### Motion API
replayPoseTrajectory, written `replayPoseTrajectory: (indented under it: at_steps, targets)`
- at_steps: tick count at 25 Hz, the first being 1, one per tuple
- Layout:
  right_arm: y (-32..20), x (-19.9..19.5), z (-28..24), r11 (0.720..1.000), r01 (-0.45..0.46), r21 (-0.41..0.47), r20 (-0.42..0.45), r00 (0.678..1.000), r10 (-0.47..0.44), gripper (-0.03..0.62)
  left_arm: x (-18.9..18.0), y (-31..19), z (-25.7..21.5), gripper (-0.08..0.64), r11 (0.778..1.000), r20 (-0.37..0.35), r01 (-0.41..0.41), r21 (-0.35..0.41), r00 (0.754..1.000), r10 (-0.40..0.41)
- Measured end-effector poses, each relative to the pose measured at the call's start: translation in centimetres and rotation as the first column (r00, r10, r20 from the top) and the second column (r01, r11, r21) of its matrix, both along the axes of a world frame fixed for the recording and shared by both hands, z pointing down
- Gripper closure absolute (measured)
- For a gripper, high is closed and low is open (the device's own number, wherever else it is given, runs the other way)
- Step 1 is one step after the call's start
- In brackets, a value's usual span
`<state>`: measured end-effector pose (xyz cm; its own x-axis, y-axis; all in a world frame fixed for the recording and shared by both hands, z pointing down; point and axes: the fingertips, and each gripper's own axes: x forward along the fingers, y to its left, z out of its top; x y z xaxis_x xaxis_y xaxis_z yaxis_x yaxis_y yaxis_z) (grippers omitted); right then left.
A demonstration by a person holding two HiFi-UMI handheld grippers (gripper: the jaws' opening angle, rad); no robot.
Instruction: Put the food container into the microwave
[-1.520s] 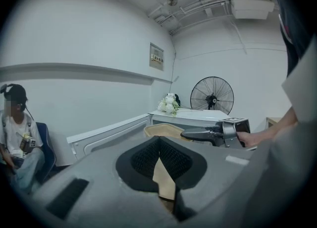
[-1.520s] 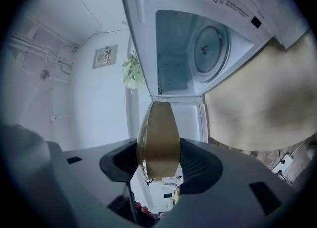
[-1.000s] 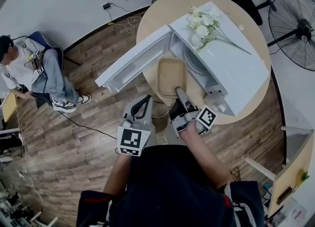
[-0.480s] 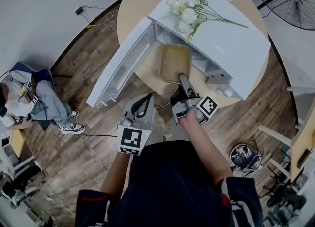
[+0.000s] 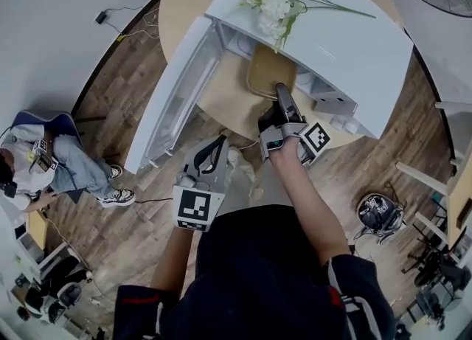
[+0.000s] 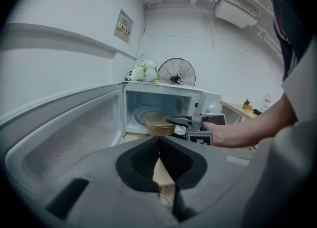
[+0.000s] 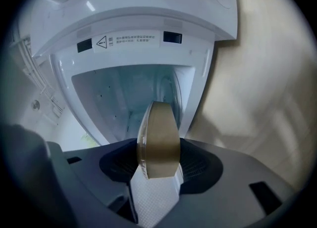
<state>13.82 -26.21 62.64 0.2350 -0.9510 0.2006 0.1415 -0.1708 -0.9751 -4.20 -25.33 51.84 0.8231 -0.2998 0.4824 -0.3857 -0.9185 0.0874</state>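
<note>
While the door (image 5: pixel 173 99) of the microwave (image 5: pixel 354 43) stands swung wide at the left, I read the step in hand as insertion: the load is at the opening and not yet set down inside. The left gripper (image 5: pixel 215 153) hangs just right of the door, clear of it, its jaws pressed together on nothing; the left gripper view shows no object between them. Further right, the food container (image 5: pixel 269 73) sits at the mouth of the cavity, its far end under the top panel and its near rim pinched by the right gripper (image 5: pixel 284 102). The right gripper view shows those jaws spread wide, with pads on both sides of the container's wall and the cavity (image 7: pixel 133 98) straight ahead. I cannot tell whether the container's base touches the turntable (image 6: pixel 140 114). The next move, in my judgement, is to advance the right gripper level through the opening, keep the container off the frame and lower it onto the turntable. Then release and withdraw, which leaves the left gripper free to shut the door.
</note>
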Motion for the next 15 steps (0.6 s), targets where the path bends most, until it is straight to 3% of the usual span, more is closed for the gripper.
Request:
replayPoseTrajectory:
  at_steps: [15]
  targets:
    - [-2.4,3.1,1.1,0.992,-0.126,0.012,-0.048,0.991,0.126,0.364,1.6,0.2,1.2,0.546,0.999,0.007,-0.049,-0.014,0.999,0.049]
